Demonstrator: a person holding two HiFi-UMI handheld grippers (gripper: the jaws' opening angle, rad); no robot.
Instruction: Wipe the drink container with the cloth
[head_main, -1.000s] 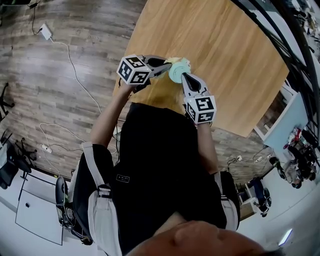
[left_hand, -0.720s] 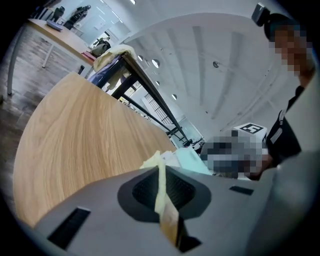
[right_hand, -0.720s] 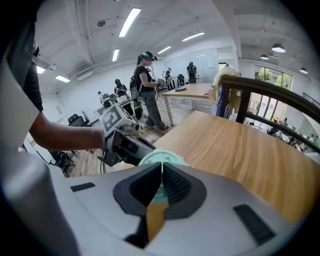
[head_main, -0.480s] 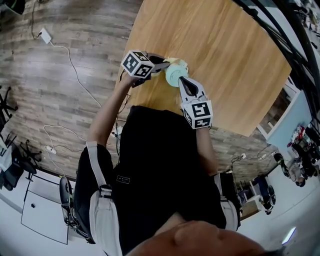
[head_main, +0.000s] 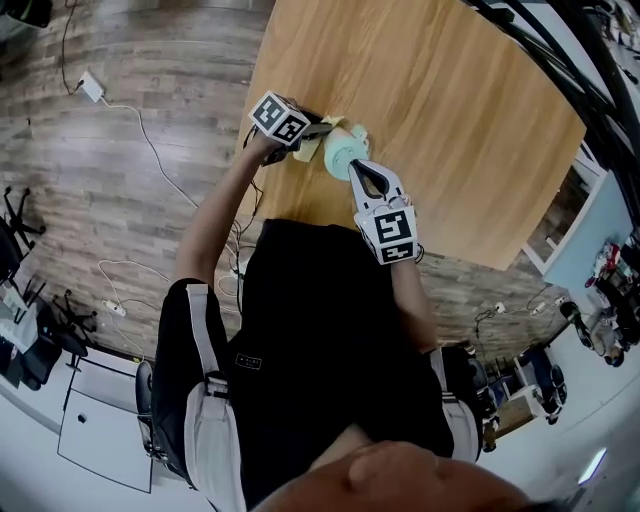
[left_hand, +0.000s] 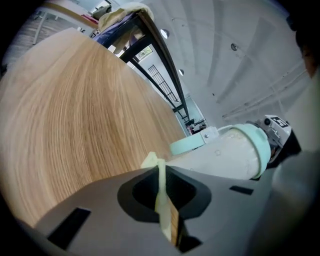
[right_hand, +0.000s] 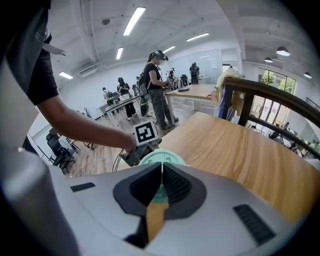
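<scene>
The drink container (head_main: 343, 152) is a pale cup with a mint-green lid, held over the near edge of the wooden table (head_main: 450, 110). My right gripper (head_main: 357, 165) is shut on it from the near side; in the right gripper view the mint lid (right_hand: 162, 159) sits just past the closed jaws of that gripper (right_hand: 161, 167). My left gripper (head_main: 322, 130) comes in from the left, shut on a yellow cloth (head_main: 311, 149). In the left gripper view the cloth (left_hand: 161, 185) is pinched between the jaws and lies against the container's white side (left_hand: 225, 157).
The wooden table stretches away beyond the container. Dark chair backs (head_main: 560, 70) stand along its far right side. Cables and a power strip (head_main: 92, 88) lie on the plank floor to the left. Several people stand at tables in the room's background (right_hand: 157, 85).
Both grippers and the container have shifted slightly farther over the table. The left gripper's cloth now sits lower against the container's left side. Both grips are unchanged.
</scene>
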